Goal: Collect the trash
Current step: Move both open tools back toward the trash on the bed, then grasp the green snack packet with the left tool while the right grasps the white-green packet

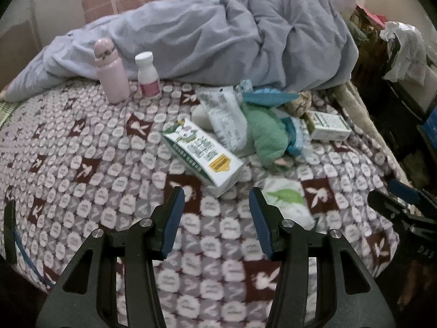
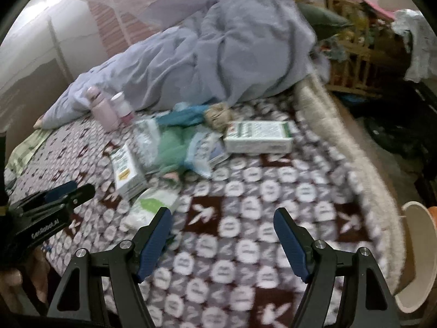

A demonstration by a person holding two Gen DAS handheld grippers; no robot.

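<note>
Left wrist: carton (image 1: 203,154) beyond open left gripper (image 1: 217,199)

1. Bed covered by patterned blanket (image 1: 82,164), maroon and grey.
2. Rumpled grey quilt (image 1: 218,41) heaped at far side.
3. Pale wall (image 2: 41,54) at left.
4. Cluttered dark furniture (image 1: 396,68) at right; dim light.

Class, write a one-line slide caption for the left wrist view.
Open left gripper nears a milk carton amid litter on the patterned blanket.

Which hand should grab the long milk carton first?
Probably the left. The left tongs are open with the milk carton just ahead of them, while the right tongs face bare blanket, carton off to their left.
</note>
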